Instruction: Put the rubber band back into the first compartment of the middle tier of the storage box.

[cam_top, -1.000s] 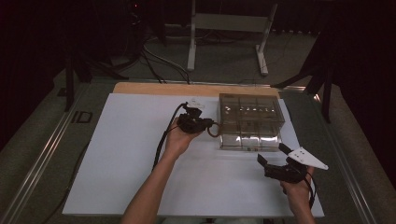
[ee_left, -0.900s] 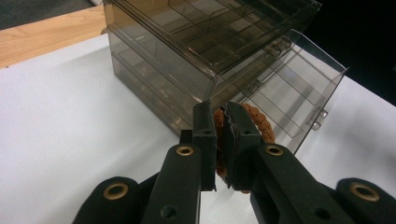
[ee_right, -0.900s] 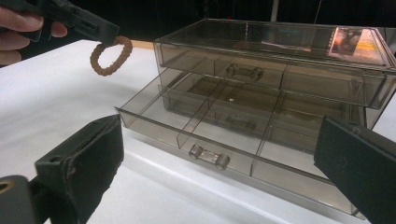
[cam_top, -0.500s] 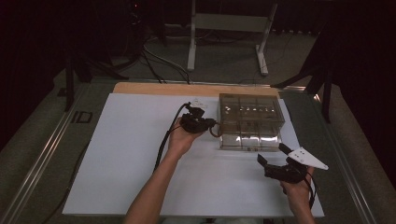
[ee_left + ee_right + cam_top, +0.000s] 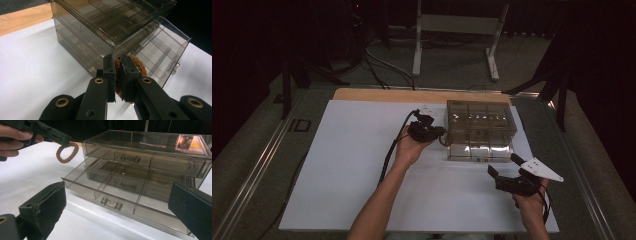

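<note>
1. Two grippers work at a white table top (image 5: 362, 165) in the high view. The left gripper (image 5: 439, 133) sits just beside the left end of a smoky clear drawer box (image 5: 481, 116), a brown braided ring (image 5: 445, 140) hanging at its tip. The right gripper (image 5: 504, 167), jaws spread and holding nothing, rests near the box's front. The box's lowest drawer (image 5: 479, 152) is pulled out toward the person.
2. In the left gripper view, the jaws are clamped on the braided ring (image 5: 139, 65), which is held upright against the corner of the drawer box (image 5: 100, 27). The open drawer (image 5: 160, 57) juts out beyond it; its divided compartments that show look empty.
3. In the right gripper view, the right gripper's (image 5: 117, 210) own jaws stand wide apart, framing the open drawer (image 5: 112, 192). Its three compartments hold nothing visible. The ring (image 5: 66, 152) dangles from the left gripper (image 5: 62, 141), above and to the left of that drawer, clear of the box (image 5: 150, 147).
</note>
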